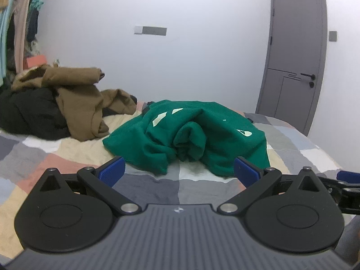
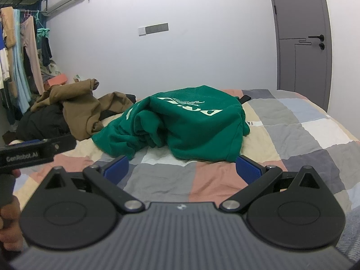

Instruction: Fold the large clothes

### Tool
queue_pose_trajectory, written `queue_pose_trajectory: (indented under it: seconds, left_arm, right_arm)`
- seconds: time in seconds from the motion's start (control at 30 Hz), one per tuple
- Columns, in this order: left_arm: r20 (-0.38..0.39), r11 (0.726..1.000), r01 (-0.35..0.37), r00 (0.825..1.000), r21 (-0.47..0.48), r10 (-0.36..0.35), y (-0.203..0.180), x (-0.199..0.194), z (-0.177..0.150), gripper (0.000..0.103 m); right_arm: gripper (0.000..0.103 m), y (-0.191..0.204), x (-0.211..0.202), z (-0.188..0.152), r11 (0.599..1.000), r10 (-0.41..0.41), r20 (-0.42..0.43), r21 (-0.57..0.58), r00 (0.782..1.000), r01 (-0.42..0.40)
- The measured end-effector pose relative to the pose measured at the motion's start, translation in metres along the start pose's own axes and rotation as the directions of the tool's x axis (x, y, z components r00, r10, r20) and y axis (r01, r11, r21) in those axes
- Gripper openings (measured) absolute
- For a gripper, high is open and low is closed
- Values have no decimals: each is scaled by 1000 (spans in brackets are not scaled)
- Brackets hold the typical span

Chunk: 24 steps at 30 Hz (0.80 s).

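Left wrist, green sweatshirt (image 1: 198, 135) beyond spread fingers (image 1: 112, 168)

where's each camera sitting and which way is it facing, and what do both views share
Left wrist view: sits on the left tongs, low over the patchwork quilt bed, facing the crumpled green sweatshirt and grey door; the right tongs show at its right edge.
Right wrist view: sits on the right tongs, facing the same sweatshirt; the left tongs and a hand show at left.
Shared: sweatshirt, brown garment, bed, door, white wall.
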<state>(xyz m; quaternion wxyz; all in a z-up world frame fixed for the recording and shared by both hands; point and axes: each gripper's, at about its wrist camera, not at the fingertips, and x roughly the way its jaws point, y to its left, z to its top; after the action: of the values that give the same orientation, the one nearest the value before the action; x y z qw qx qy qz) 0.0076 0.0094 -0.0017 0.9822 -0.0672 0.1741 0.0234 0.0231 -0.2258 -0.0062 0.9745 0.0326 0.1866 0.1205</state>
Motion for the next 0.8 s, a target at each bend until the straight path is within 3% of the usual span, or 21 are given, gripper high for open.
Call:
queue_pose_trajectory:
  seconds: [0.37, 0.47, 0.8]
  left_arm:
    - [-10, 1000, -9, 1000, 21, 9, -6, 7, 2, 103]
    - [18, 999, -33, 999, 35, 32, -3, 11, 9, 103]
    - [-18, 999, -40, 999, 31, 41, 10, 41, 35, 103]
  right_arm:
    - [103, -8, 8, 4, 999, 15, -33, 34, 999, -13]
    - [103, -9, 10, 6, 999, 27, -31, 46, 999, -25]
    - [103, -7, 41, 26, 998, 50, -46, 41, 998, -48]
